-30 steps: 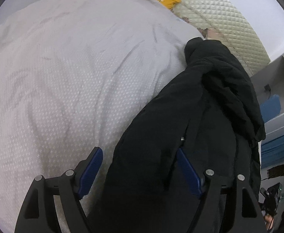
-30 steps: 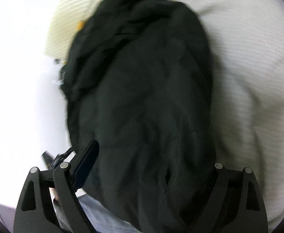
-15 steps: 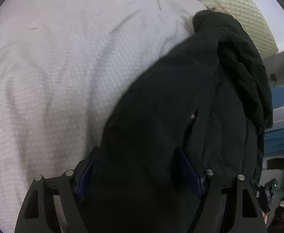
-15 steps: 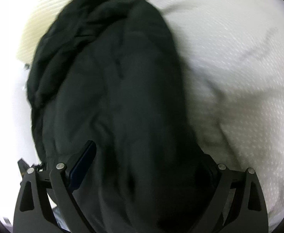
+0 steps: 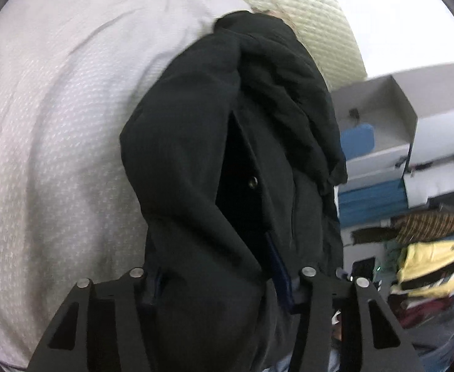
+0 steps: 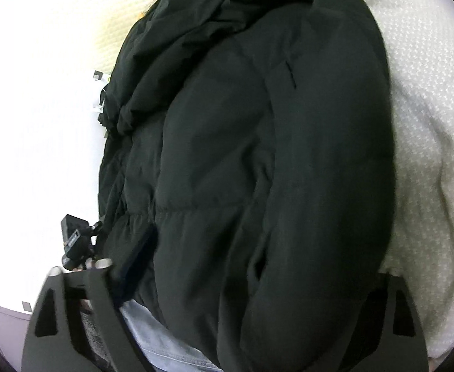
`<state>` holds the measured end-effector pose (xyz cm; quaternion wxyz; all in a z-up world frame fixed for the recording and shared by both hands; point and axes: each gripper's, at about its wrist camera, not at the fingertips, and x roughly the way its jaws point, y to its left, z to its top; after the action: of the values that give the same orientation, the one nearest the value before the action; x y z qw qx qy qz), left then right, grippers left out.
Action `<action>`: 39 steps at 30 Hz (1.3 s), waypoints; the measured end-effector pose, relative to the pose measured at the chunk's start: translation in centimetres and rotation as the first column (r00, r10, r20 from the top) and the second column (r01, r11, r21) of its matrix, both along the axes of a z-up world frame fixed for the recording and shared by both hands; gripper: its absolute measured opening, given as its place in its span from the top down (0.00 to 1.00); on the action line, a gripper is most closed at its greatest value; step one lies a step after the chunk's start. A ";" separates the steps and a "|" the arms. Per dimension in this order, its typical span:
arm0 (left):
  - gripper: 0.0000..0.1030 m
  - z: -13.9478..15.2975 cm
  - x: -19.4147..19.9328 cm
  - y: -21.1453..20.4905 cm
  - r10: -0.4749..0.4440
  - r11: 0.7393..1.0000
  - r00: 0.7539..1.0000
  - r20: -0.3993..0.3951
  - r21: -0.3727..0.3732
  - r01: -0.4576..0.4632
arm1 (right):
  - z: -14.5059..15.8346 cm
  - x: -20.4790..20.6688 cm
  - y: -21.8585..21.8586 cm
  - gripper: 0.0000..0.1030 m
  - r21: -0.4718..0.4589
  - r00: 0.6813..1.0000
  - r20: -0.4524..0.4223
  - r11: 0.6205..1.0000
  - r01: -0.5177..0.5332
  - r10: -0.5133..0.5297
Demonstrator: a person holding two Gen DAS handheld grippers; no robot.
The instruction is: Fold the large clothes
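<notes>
Black jacket [image 5: 196, 155] is lying in a long puffy bundle on the white bedspread [image 5: 56, 124], running away from both cameras toward the quilted headboard [image 5: 304, 15]; near end of it hangs off the bed edge right at the grippers.

Left gripper [image 5: 220, 276] has just been closing and the jacket is bunched between its jaws; fabric swallows the left blue pad almost completely and presses against the right one, so it looks pinched on a thick fold. There's a snap button [image 5: 252, 182] showing in the open front flap just ahead of it.

Right gripper [image 6: 251, 266] has also just been closing with the jacket [image 6: 257, 139] filling the whole gap; the left pad is against the hem, the right finger is buried under the bulge, so I can't tell if it's really squeezing or just straddling it.

Off to the side of the bed in the left view: grey shelves [image 5: 412, 124] and a messy pile of clothes [image 5: 428, 263]; light denim [image 6: 165, 341] shows under the jacket in the right view.
</notes>
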<state>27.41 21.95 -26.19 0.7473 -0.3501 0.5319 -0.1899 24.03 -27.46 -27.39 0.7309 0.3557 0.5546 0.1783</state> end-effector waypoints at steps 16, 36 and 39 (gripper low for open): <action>0.95 3.7 -2.6 2.4 0.095 0.995 0.993 0.074 -0.026 -0.094 | 5.7 -1.3 -2.5 0.89 -0.015 0.987 0.101 0.992 0.128 -0.126; 0.97 22.4 -13.5 5.5 0.114 0.989 0.964 0.240 -0.121 -0.087 | 22.1 -9.5 -7.8 0.94 0.014 0.939 0.313 0.989 0.144 -0.141; 0.97 24.0 -15.6 5.5 0.110 0.988 0.960 0.258 -0.135 -0.077 | 23.7 -11.4 -8.5 0.93 0.002 0.937 0.325 0.990 0.138 -0.131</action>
<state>11.79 27.41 -2.16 0.7965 -0.3921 0.3975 -0.2321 12.61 -35.99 -3.67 0.8261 0.3510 0.4032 0.1784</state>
